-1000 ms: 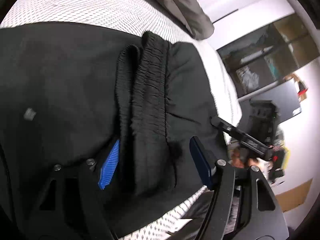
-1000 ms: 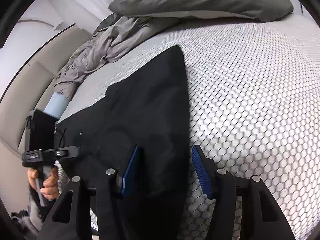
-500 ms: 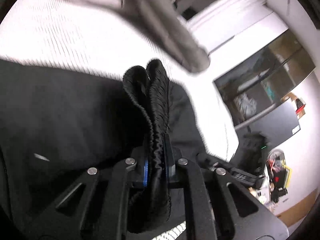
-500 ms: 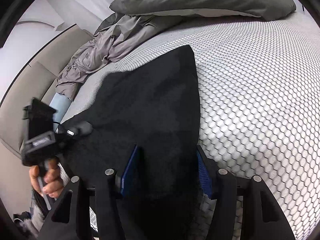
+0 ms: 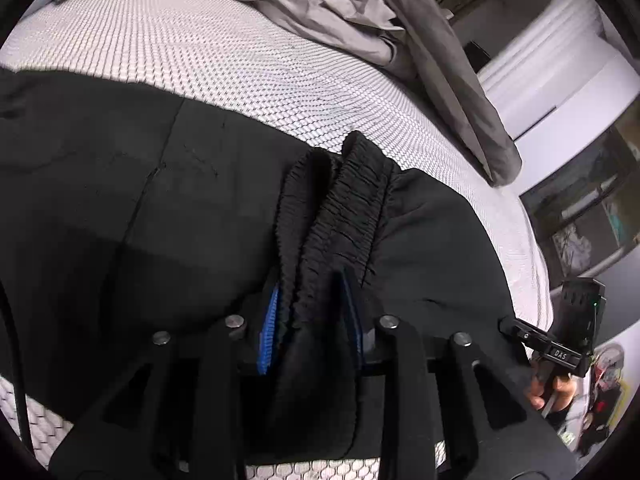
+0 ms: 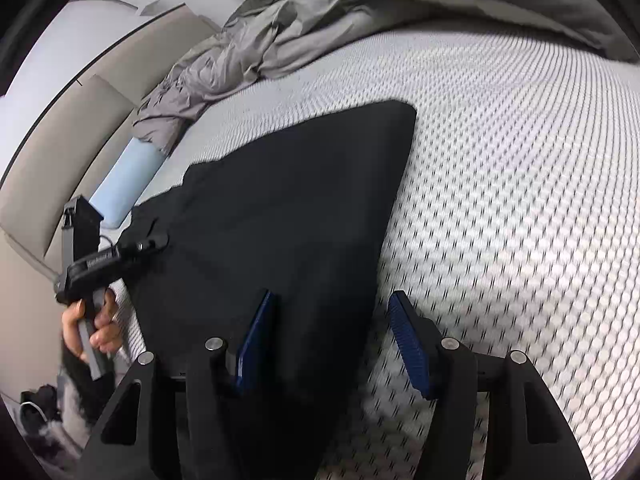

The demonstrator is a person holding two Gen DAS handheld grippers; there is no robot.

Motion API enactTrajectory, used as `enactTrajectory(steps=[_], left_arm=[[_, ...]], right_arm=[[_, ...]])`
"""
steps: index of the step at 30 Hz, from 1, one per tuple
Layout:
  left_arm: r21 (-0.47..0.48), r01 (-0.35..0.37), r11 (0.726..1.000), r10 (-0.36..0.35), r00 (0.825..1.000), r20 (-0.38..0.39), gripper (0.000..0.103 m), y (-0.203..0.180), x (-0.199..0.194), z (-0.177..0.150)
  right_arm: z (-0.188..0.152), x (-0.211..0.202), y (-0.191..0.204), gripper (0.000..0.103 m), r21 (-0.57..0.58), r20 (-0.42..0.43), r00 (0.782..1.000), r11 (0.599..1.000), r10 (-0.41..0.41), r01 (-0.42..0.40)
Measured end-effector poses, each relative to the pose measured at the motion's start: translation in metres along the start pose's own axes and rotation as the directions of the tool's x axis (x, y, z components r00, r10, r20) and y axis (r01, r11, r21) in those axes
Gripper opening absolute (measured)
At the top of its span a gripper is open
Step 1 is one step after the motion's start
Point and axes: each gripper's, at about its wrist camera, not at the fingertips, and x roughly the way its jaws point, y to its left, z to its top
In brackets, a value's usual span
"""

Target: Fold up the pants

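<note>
Black pants (image 5: 100, 200) lie spread on the white mesh mattress (image 5: 200, 48). Their gathered elastic waistband (image 5: 344, 200) stands bunched up between the blue pads of my left gripper (image 5: 310, 300). Those jaws are opening, with the cloth still filling the gap and touching both pads. In the right wrist view the pants (image 6: 280, 200) taper to a corner far up the bed. My right gripper (image 6: 330, 304) is open over the cloth's right edge, one pad above the pants, the other above bare mattress. Each view shows the other gripper, the left gripper (image 6: 116, 258) and the right gripper (image 5: 560, 348), held in a hand.
A crumpled grey duvet (image 5: 320, 4) lies along the far side of the bed, also seen as the duvet (image 6: 248, 56) in the right view. A light blue pillow (image 6: 128, 176) rests against a beige headboard (image 6: 60, 152). The mattress edge drops off near both hands.
My left gripper closed on the waistband, bunched it and carried it sideways; its jaws now stand wider than half a second ago. My right gripper slid along the pants' edge.
</note>
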Motion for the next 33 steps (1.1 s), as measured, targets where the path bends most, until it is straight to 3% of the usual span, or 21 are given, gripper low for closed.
enactTrajectory(steps=[5, 8, 13, 19, 23, 26, 30, 33], left_arm=[[0.064, -0.022, 0.998, 0.022, 1.0, -0.002, 0.025, -0.017, -0.008, 0.001], [0.052, -0.039, 0.998, 0.04, 0.999, -0.019, 0.025, -0.022, 0.003, 0.003], [0.041, -0.033, 0.999, 0.034, 0.999, -0.028, 0.026, -0.027, 0.015, 0.005], [0.058, -0.064, 0.996, 0.066, 0.998, -0.021, 0.029, -0.029, 0.016, 0.005], [0.055, -0.062, 0.997, 0.064, 0.998, -0.023, 0.029, -0.031, 0.017, 0.006], [0.057, -0.066, 0.996, 0.067, 0.997, -0.023, 0.029, -0.031, 0.018, 0.006], [0.062, -0.056, 0.997, 0.057, 0.998, -0.025, 0.029, -0.032, 0.017, 0.006], [0.079, -0.043, 0.996, 0.045, 0.999, -0.03, 0.029, -0.034, 0.015, 0.006]], right_arm=[[-0.027, -0.017, 0.004, 0.061, -0.049, -0.026, 0.996, 0.995, 0.089, -0.09], [-0.044, -0.021, 0.006, 0.061, -0.058, -0.041, 0.989, 0.988, 0.14, -0.143], [-0.076, -0.022, 0.008, 0.056, -0.181, -0.055, 0.998, 0.983, 0.016, -0.026], [-0.081, -0.039, 0.008, 0.056, -0.203, -0.014, 0.999, 0.979, 0.03, -0.033], [-0.072, -0.041, 0.003, 0.056, -0.132, -0.017, 0.992, 0.983, 0.126, -0.127], [-0.062, -0.046, -0.006, 0.056, -0.042, 0.031, 0.975, 0.975, 0.221, -0.219], [-0.051, -0.035, -0.031, 0.056, 0.133, 0.051, 0.971, 0.962, 0.232, -0.237], [-0.043, -0.029, -0.036, 0.056, 0.156, 0.048, 0.973, 0.961, 0.226, -0.23]])
